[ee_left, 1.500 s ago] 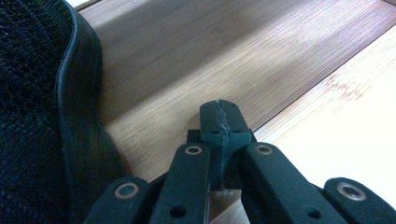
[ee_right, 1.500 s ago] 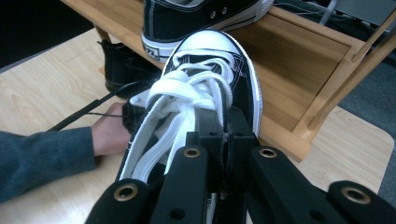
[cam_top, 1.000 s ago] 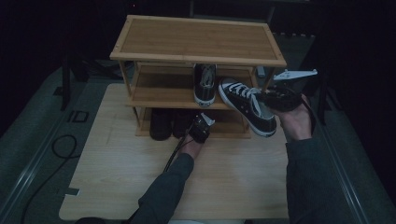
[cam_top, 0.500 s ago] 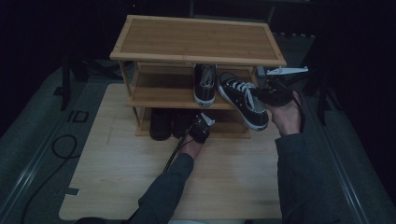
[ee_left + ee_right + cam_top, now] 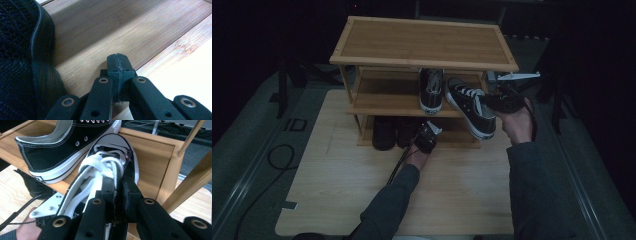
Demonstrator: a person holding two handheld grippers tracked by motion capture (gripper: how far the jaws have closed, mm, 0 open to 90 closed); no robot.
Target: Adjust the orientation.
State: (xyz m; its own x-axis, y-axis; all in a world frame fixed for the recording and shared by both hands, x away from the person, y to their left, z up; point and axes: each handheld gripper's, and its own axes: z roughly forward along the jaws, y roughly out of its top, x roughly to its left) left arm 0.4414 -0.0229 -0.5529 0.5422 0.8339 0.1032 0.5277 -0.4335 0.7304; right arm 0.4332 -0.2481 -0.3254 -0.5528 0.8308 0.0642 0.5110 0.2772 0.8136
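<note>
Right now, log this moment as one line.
right gripper jaws just opening, sneaker side between them, toe on middle shelf | left gripper shut, empty, at bottom shelf

The three-tier bamboo shoe rack (image 5: 422, 42) stands on a light wooden table (image 5: 337, 190). Its top shelf is bare. The middle shelf (image 5: 382, 102) carries one black-and-white canvas sneaker (image 5: 431, 90), toe pointing inward. The bottom shelf (image 5: 120, 32) carries a pair of black shoes (image 5: 392, 132) side by side, at its left half.
</note>
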